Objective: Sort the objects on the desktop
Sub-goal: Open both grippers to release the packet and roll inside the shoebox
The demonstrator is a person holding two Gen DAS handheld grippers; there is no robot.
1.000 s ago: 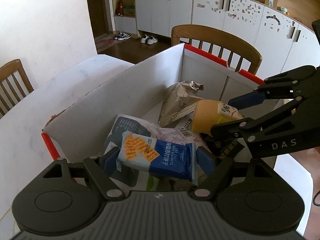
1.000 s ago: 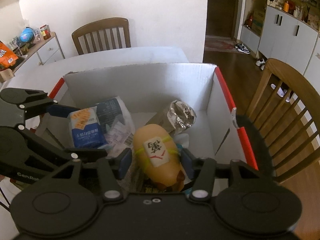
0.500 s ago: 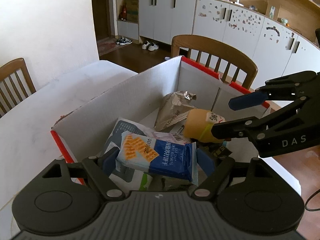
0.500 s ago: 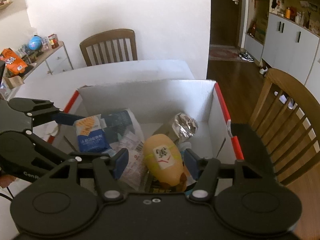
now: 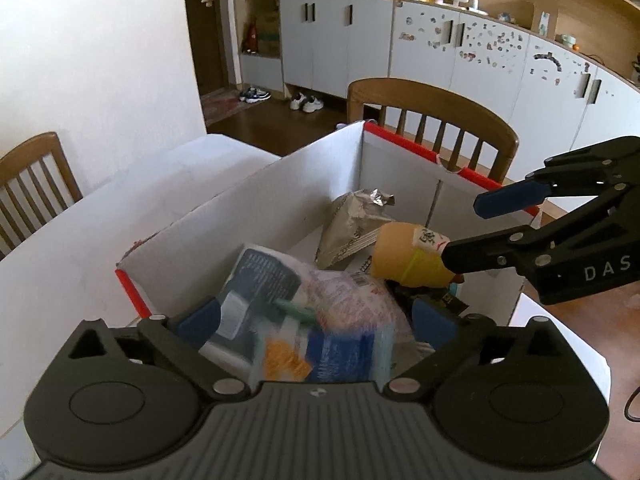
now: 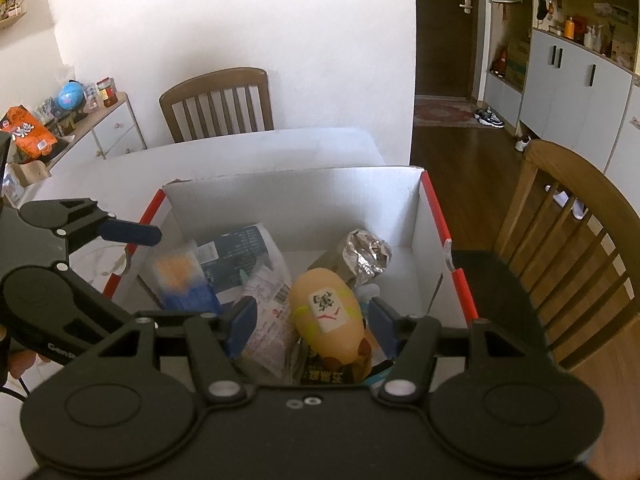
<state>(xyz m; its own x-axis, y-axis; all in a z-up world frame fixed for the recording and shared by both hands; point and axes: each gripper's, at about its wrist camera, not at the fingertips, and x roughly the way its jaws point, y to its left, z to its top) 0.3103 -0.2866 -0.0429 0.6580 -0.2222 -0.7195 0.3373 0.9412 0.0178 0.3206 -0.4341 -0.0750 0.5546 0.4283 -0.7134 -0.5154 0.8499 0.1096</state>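
A white cardboard box with red edges holds several snack packets. My left gripper is open above the box's near end; the blue and orange biscuit packet is blurred just below its fingers, free of them. My right gripper is open too, over a yellow bun-shaped packet that lies in the box. A crumpled foil bag and a dark blue packet lie in the box as well.
The box stands on a white table. Wooden chairs stand at the far side, at the right and at the left in the left wrist view. A side cabinet with clutter stands at far left.
My left gripper has opened and let the blue and orange biscuit packet go; it is dropping into the box. Both grippers have risen. The yellow packet lies still below my open right gripper.
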